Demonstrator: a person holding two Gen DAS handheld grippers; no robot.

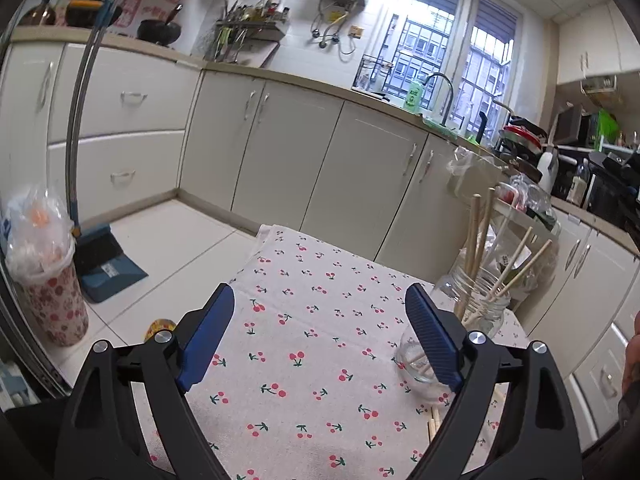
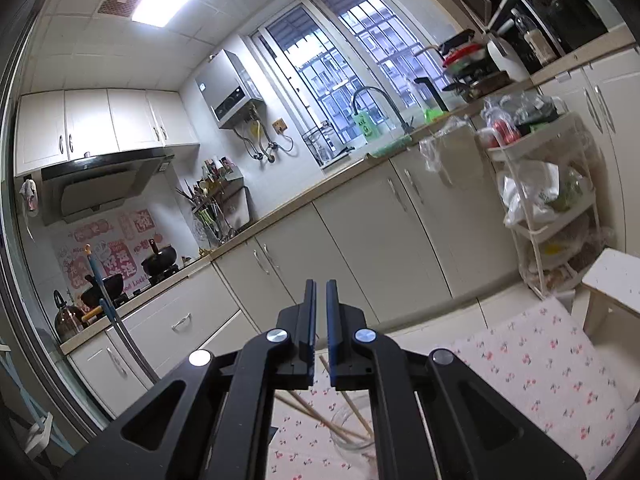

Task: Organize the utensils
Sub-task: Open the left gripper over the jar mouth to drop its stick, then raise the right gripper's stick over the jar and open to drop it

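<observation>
Looking over a small table draped in a cherry-print cloth (image 1: 304,320), in a kitchen with pale cabinets (image 1: 280,152) behind. Showing the left gripper (image 1: 320,336) low over the cloth, fingers spread wide, nothing between them. Standing to its right: a tall glass jar (image 1: 480,304) already holding several wooden chopsticks (image 1: 478,236), leaning out at different angles. Sitting nearer, partly behind the right-hand finger: a smaller glass jar (image 1: 416,364), with one or two thin sticks seeming to rest inside, though hard to tell through the glass. Lying flat on the cloth just below that small jar: a few loose sticks (image 1: 434,426), only their ends showing beside the gripper body.

From the right wrist view, pointing the right gripper (image 2: 320,316) out toward the counter and window, raised well above the table, fingers pressed nearly together and gripping nothing visible. Peeking out beneath it: a glass jar (image 2: 352,436) with chopsticks (image 2: 316,412) slanting from its mouth.

Judging progress as well underway: most chopsticks gathered in glass, the loose ones on the cloth remaining to be picked up and dropped in. Appearing ready for that next pick, with the left fingers open near those leftovers.
</observation>
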